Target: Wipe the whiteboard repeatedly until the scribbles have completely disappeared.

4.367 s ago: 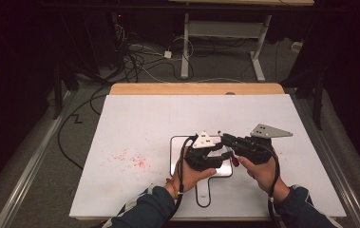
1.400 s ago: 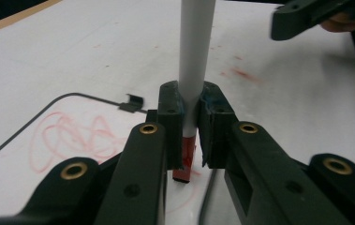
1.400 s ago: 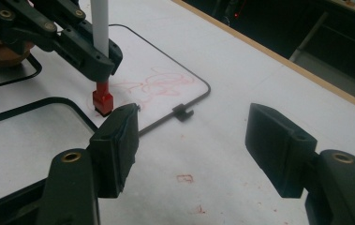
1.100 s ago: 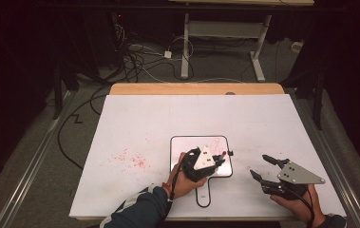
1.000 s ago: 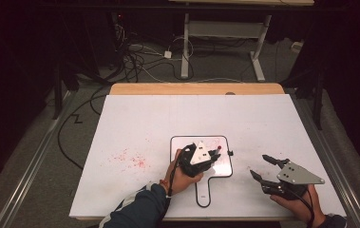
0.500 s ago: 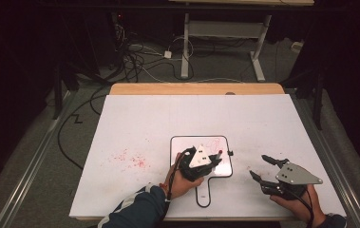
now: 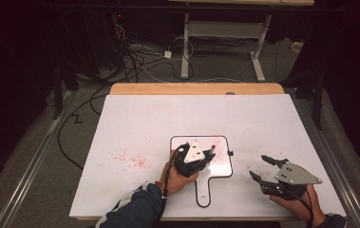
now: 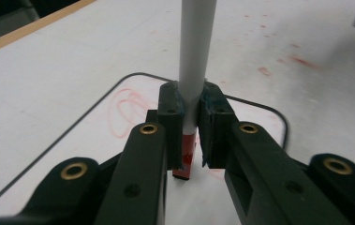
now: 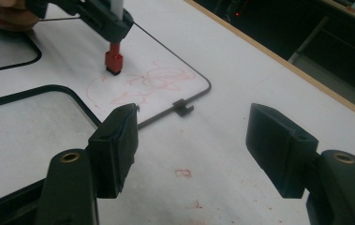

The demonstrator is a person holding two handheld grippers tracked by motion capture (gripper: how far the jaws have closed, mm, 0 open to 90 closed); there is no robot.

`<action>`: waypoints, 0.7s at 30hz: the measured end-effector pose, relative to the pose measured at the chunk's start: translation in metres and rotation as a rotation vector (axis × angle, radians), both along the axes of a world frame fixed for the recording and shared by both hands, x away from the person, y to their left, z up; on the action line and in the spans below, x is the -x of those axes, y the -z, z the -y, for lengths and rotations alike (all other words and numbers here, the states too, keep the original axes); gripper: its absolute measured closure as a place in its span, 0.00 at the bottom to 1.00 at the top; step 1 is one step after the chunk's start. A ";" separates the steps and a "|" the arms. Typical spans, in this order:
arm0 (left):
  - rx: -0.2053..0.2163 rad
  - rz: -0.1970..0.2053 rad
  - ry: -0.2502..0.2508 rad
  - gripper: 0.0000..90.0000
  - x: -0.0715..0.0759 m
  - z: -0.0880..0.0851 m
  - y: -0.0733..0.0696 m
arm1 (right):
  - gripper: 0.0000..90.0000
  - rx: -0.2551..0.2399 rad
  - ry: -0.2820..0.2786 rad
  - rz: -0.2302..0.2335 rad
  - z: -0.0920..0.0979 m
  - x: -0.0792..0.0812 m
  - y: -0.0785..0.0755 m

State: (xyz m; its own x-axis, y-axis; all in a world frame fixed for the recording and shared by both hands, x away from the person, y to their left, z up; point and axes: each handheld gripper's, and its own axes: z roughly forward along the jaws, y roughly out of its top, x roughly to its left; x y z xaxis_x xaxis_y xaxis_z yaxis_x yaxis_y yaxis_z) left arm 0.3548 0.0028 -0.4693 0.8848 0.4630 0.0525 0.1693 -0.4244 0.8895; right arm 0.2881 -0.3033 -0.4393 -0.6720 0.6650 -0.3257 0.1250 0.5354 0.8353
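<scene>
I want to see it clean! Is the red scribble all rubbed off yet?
Not yet. The left gripper is shut on a marker, its red end down on the small board. Red scribbles are there beside it, so wiping is left. The right gripper is open and holds nothing.

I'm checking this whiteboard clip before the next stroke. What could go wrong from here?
The left gripper clamps the marker low on its barrel, so a hard press might tilt it or let it slip between the pads. The small whiteboard lies loose on the table while the right gripper stands open off to the side; the board could slide under a stroke. A wider sweep may also smear the red scribbles.
</scene>
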 end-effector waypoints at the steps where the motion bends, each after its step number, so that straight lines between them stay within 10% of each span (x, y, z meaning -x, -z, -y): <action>1: 0.001 -0.004 0.019 0.88 0.006 0.003 0.000 | 0.39 0.002 -0.001 -0.003 0.000 0.000 0.000; 13: -0.052 0.029 0.091 0.88 0.026 0.013 -0.003 | 0.39 0.005 -0.002 -0.004 -0.001 0.001 0.000; 21: -0.052 0.034 -0.035 0.88 0.003 -0.016 -0.002 | 0.39 0.013 0.001 0.001 0.000 0.000 0.000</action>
